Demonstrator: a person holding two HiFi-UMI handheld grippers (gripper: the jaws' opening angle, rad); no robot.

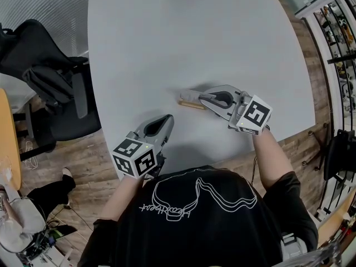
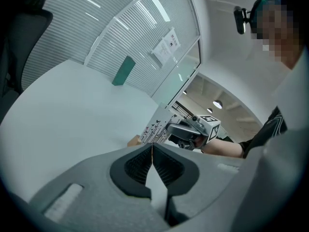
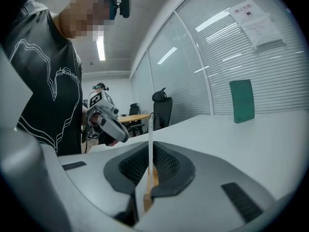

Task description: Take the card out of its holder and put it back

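— Where's your left?
— My left gripper (image 1: 166, 120) hovers near my edge of the table (image 1: 167, 43), jaws together, empty.
— And the card (image 3: 149, 139)?
— Pinched in my right gripper (image 1: 202, 97), at the wooden holder (image 1: 191, 105). Nothing steadies that holder, so I reckon it could tip or slide. Beyond it the tabletop is open.

— what does the person wear?
— a black t-shirt (image 1: 200, 216) with short sleeves; a white looping line drawing and script run across the chest. a black camera (image 3: 124, 5) sits at the head.
— and the tools?
— the left gripper (image 1: 169, 118) and right gripper (image 1: 201, 97) have pale grey shells, black ribbed pads (image 2: 137, 166), and white marker cubes (image 1: 133, 157) with black squares.
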